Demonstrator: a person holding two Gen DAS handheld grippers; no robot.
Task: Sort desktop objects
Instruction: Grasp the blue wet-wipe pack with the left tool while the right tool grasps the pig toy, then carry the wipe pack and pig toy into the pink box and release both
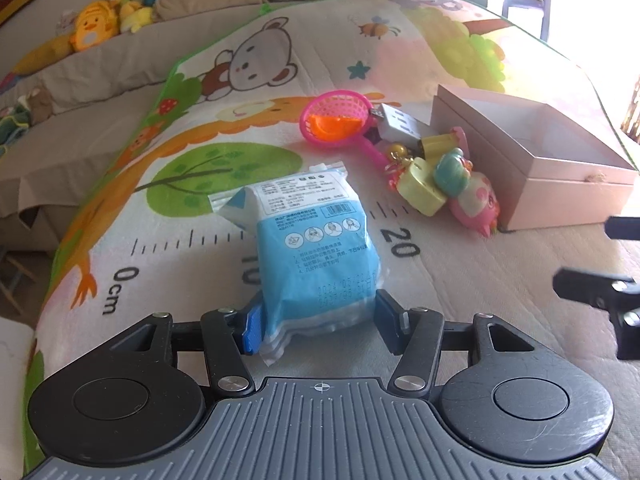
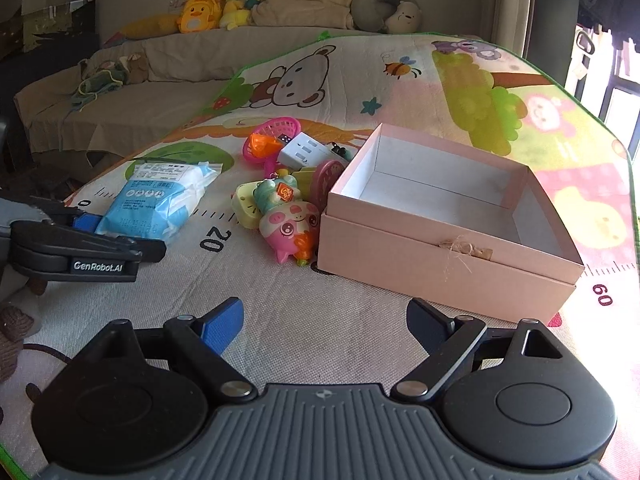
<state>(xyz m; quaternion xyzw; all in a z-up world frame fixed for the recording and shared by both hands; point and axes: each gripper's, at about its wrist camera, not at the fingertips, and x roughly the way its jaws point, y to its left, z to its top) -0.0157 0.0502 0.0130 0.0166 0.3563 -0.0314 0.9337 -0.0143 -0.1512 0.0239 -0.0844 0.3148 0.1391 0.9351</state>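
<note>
Covering the whole work surface is a cartoon play mat [image 2: 312, 320] printed with a bear, a tree and a ruler scale. On its right side sits an open pink box [image 2: 448, 248], its white inside bare. Left of the box, on the ruler marks, lies a blue and white mask packet [image 1: 316, 248]. The left gripper [image 1: 318, 322] has its jaws at about half width around the packet's near end; the left pad meets the plastic edge, the right pad stands just beside it, and whether both press is not clear. The right gripper [image 2: 324, 320] hovers over bare mat near the box's front, jaws wide with nothing between them. Between packet and box is a small heap of toys: a pink pig toy [image 2: 290, 232] nearest, touching the box wall, a teal figure [image 2: 276, 196] on it, a pale yellow piece [image 2: 244, 208] to their left, a white charger [image 2: 302, 152] farther off, and a pink toy net [image 1: 340, 118] holding an orange piece.
</note>
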